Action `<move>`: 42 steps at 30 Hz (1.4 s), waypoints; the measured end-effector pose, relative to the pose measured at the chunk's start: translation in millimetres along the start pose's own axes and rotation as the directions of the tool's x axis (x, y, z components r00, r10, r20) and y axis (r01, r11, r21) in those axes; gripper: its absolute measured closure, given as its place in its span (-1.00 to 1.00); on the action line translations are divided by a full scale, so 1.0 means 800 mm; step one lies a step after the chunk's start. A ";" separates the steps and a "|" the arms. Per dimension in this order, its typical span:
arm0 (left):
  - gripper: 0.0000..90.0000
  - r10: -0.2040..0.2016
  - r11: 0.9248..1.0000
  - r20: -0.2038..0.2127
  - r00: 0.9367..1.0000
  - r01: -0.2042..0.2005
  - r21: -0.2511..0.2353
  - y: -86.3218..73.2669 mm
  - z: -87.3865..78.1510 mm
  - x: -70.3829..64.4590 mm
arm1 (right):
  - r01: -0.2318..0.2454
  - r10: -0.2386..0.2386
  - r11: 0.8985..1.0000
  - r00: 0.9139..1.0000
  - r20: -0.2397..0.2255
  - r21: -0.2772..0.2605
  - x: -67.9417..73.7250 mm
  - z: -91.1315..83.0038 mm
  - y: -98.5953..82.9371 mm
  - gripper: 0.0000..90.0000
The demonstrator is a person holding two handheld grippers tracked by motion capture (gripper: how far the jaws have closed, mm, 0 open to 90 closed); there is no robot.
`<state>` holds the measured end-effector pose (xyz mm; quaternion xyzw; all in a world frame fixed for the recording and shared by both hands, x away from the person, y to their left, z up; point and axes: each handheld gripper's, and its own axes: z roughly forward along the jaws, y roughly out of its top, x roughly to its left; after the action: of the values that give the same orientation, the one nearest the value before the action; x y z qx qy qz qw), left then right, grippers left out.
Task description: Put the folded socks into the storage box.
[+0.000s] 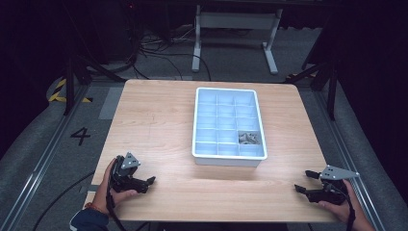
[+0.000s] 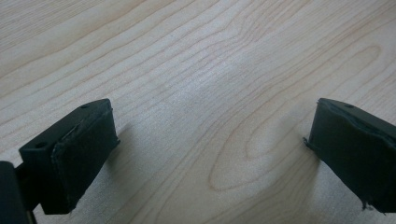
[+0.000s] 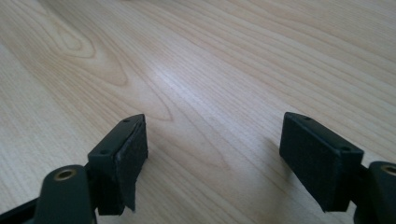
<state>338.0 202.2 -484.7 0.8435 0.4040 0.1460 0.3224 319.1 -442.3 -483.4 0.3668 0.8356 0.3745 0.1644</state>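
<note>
Desk [image 1: 159, 125]: pale wood grain, on a grey floor [image 1: 43, 144] in a dark room; a white frame [image 1: 235, 29] stands beyond it.

Tray [image 1: 230, 159]: white, divided into compartments, right of the desk's middle, well apart from both tools.

Parts [image 1: 249, 138]: we see small grey pieces in one compartment at the tray's near right.

Left tool [image 1: 151, 182]: near left edge, jaws wide, holding nothing.

Right tool [image 1: 304, 181]: near right corner, jaws wide, holding nothing; we see bare wood between them.
</note>
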 end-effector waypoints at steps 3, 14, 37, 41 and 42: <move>-0.97 -0.001 1.000 0.000 1.000 0.001 0.001 0.000 0.000 0.000 | 0.000 0.000 1.000 1.000 0.003 0.003 0.000 0.001 0.001 -0.50; -0.97 -0.001 1.000 0.000 1.000 0.001 0.001 0.000 0.000 0.000 | 0.001 -0.001 1.000 1.000 0.003 0.002 0.000 0.001 0.001 -0.50; -0.98 0.000 1.000 -0.004 1.000 0.000 -0.003 0.002 0.002 0.001 | 0.000 0.000 1.000 1.000 0.006 0.002 0.000 0.001 0.001 -0.51; -0.98 -0.001 1.000 -0.002 1.000 0.001 -0.004 0.002 0.002 0.002 | -0.002 0.002 1.000 1.000 0.006 0.003 0.000 0.001 0.001 -0.51; -0.98 -0.001 1.000 -0.003 1.000 0.001 -0.002 0.002 0.002 0.002 | -0.004 0.004 1.000 1.000 0.009 0.004 0.000 0.001 0.001 -0.51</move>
<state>341.0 201.5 -484.8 0.8428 0.4047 0.1473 0.3228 320.2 -441.5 -483.5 0.3702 0.8348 0.3717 0.1669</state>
